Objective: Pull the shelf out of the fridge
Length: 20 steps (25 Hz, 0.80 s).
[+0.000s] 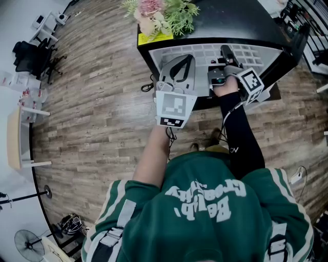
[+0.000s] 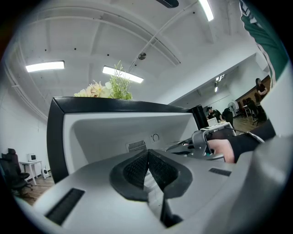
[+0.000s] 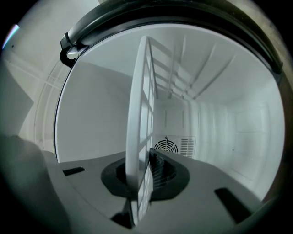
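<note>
Inside fridge (image 1: pixel 225 23), right gripper (image 3: pixel 140 176) jaws clamped on white shelf (image 3: pixel 137 109), left gripper (image 2: pixel 147 170) jaws closed at its front, flowers (image 1: pixel 161 13) atop

Brown wood-plank flooring (image 1: pixel 97 117) covers the room and meets a white wall (image 1: pixel 7 20) at the left. Near that wall stand a black swivel office chair (image 1: pixel 32 55), a small white desk (image 1: pixel 48 23) and a pale wood-topped table with white legs (image 1: pixel 14 138). A black round-headed floor fan (image 1: pixel 26 245) sits in the lower left corner. Overhead, long white strip lights (image 2: pixel 45 66) shine on a white ceiling (image 2: pixel 91 32) crossed by thin pipes.
</note>
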{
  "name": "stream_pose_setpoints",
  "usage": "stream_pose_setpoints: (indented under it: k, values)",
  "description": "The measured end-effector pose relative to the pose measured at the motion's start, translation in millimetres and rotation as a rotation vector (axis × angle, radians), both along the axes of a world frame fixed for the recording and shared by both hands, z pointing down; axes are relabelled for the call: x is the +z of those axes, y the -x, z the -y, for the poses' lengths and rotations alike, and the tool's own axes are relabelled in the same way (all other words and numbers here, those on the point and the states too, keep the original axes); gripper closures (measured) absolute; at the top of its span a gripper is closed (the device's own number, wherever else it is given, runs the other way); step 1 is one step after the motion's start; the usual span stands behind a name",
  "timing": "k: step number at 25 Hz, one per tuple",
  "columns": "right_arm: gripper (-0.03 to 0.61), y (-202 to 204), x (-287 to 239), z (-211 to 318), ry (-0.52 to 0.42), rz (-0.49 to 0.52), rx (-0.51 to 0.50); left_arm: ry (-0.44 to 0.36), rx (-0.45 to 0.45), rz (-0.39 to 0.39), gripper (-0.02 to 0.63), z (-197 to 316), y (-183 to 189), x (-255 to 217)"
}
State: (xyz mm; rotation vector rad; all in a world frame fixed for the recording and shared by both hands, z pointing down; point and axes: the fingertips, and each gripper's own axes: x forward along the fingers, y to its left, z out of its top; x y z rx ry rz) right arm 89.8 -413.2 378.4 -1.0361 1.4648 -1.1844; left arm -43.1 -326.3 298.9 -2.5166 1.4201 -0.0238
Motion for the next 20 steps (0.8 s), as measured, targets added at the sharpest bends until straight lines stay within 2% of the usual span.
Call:
stream_pose_setpoints:
  k: [20]
  values:
    - [0.535,-2.5,-0.3,-12.3,-0.003,-0.009,-0.012,0.001,-0.001,0.000,0.598,-9.0,-4.1,-0.6]
